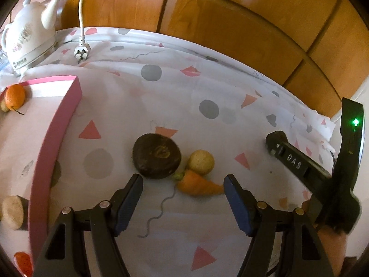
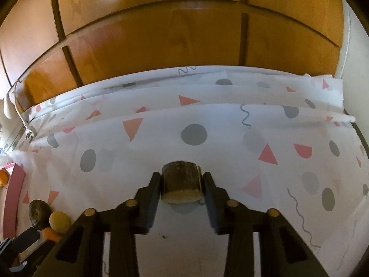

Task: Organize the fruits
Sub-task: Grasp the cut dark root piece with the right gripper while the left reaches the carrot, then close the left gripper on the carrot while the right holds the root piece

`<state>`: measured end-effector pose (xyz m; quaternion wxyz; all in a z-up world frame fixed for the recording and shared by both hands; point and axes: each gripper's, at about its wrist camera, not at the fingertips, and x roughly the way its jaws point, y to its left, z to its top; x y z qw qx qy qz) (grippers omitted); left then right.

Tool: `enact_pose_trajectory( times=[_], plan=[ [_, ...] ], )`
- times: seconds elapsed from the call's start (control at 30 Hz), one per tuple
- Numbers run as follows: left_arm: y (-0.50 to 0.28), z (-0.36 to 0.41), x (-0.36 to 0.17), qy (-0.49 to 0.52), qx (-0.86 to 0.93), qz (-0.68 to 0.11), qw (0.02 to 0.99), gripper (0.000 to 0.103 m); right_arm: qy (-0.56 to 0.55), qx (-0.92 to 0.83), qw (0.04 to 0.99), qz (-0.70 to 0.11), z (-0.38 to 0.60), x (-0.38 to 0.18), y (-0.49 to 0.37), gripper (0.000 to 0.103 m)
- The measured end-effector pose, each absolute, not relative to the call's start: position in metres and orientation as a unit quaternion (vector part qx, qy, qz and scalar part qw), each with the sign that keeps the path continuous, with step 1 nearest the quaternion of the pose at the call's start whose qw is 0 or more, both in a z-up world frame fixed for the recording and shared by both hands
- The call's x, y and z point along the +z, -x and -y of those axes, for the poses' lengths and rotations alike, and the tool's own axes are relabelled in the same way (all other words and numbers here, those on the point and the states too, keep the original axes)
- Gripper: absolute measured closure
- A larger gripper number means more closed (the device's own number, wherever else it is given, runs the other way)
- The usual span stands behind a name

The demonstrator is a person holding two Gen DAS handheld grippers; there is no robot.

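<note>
Three items cluster mid-counter between the spread, empty left gripper jaws: dark round piece, yellow ball, carrot. Risk: closing could knock a neighbour away. Pink tray, left edge, holds an orange and a log-like piece. Right gripper is clamped on a brown cylinder; it may slip.

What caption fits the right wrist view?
Right gripper shut on a short brown cylindrical piece above the patterned cloth, wooden cabinet doors behind.
</note>
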<state>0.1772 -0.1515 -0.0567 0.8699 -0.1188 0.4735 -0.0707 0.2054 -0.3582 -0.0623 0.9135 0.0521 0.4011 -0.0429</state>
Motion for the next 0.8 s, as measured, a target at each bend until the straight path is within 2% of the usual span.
enact_pose_trajectory(
  times=[0.13,0.23,0.3,0.5,0.67,0.8],
  plan=[
    [-0.179,0.157,-0.059,0.102,-0.056,-0.466,0.877,0.037,-0.043,-0.037,0.915,-0.399,0.355,-0.061,-0.208,0.067],
    [-0.175,0.158,-0.061,0.085,-0.063,-0.455,0.884,0.05,-0.04,-0.031,0.916,-0.398,0.352,-0.06,-0.206,0.067],
    [-0.173,0.16,-0.061,0.085,-0.089,-0.456,0.882,0.069,-0.04,-0.024,0.917,-0.397,0.35,-0.059,-0.204,0.067],
    [-0.159,0.152,-0.062,0.084,-0.127,-0.456,0.877,0.071,-0.039,-0.004,0.918,-0.394,0.339,-0.052,-0.191,0.067],
    [-0.15,0.145,-0.064,0.086,-0.149,-0.461,0.871,0.078,-0.046,0.012,0.917,-0.396,0.332,-0.05,-0.177,0.067],
    [-0.147,0.14,-0.063,0.094,-0.153,-0.465,0.867,0.078,-0.051,0.02,0.916,-0.398,0.325,-0.053,-0.165,0.067]
  ],
)
